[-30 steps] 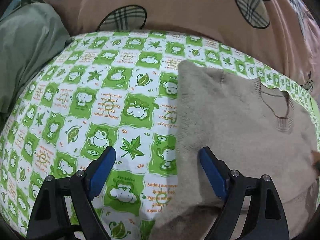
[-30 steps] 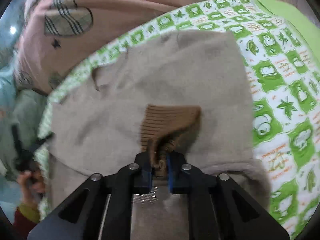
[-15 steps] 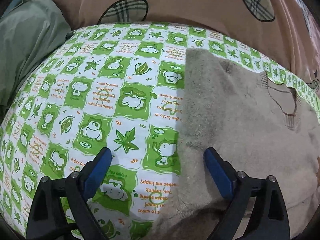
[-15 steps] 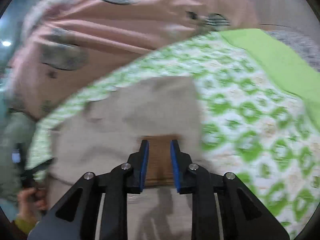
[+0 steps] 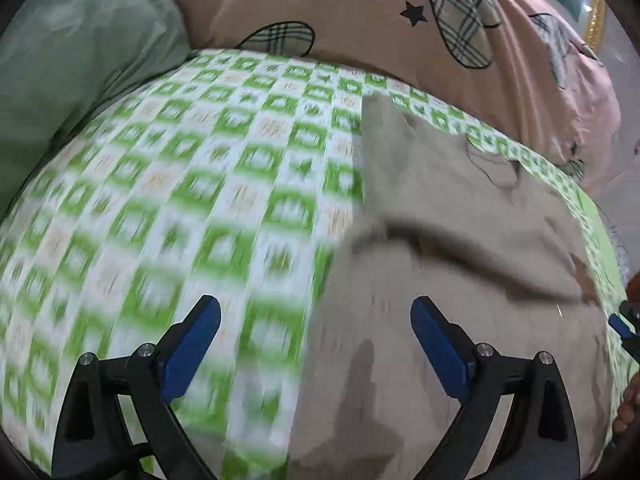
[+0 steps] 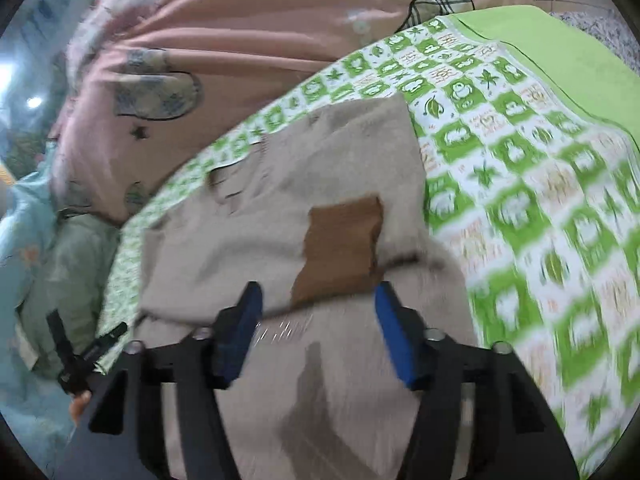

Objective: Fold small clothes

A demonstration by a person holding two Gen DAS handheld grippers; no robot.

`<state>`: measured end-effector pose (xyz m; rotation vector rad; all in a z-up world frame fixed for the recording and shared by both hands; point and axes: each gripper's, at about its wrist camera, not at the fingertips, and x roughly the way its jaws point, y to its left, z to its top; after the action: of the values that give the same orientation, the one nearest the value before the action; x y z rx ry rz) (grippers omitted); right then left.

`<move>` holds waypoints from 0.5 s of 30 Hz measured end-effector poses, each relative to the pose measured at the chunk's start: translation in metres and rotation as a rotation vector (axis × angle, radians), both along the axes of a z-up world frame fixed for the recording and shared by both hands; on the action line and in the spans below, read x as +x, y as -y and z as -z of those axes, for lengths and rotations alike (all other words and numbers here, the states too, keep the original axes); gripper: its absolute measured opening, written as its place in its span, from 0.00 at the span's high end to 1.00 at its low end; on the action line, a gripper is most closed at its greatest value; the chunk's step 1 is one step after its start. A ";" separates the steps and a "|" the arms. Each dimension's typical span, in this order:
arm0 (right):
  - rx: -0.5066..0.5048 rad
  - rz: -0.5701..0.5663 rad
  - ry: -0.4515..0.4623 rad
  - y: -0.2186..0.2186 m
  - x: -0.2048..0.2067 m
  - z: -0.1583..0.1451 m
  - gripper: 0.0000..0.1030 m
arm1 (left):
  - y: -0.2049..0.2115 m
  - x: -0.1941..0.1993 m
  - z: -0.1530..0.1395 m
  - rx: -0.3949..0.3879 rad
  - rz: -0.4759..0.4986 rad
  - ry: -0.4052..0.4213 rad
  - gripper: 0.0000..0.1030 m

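Note:
A beige knit sweater lies spread on a green and white patterned sheet, its sleeves folded in over the body. The brown ribbed cuff of one sleeve rests flat on the sweater's middle. My right gripper hovers just behind that cuff; its jaws are opening and nothing is between them. My left gripper stands wide open above the sweater's left edge, one blue pad over the sheet, the other over the knit. The far tip of the right gripper shows at the left view's right edge.
A pink quilt with plaid patches is heaped along the far side. A pale green cloth lies at the far left. A plain lime border runs along the sheet's right side. A person's hand holds the left gripper.
The right gripper let go of the brown cuff, opened and drew back; the cuff now lies flat. The left gripper pulled back toward the sweater's lower half, still open.

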<state>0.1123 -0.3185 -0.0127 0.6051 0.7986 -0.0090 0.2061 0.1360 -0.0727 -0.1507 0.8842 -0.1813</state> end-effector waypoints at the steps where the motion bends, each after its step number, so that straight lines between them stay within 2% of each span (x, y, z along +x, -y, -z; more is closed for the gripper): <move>1: 0.001 -0.012 0.002 -0.002 -0.010 -0.002 0.40 | -0.005 -0.015 0.001 -0.016 0.022 -0.009 0.06; 6: 0.066 0.009 0.048 0.006 -0.080 -0.001 0.40 | -0.033 -0.075 0.025 -0.140 0.110 -0.107 0.06; 10: 0.163 0.020 0.022 0.021 -0.129 0.015 0.40 | -0.046 -0.124 0.028 -0.214 0.144 -0.100 0.06; 12: 0.215 -0.025 -0.013 0.019 -0.148 0.029 0.40 | -0.046 -0.142 0.029 -0.247 0.188 -0.110 0.06; 13: 0.265 -0.092 -0.028 0.011 -0.159 0.039 0.40 | -0.044 -0.152 0.029 -0.267 0.217 -0.109 0.06; 15: 0.277 -0.184 -0.010 -0.007 -0.178 0.042 0.40 | -0.041 -0.170 0.029 -0.290 0.270 -0.105 0.07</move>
<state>-0.0661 -0.3111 -0.0544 0.7908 0.8695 0.2712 0.0359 0.1770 -0.1018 -0.3135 0.9785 -0.5586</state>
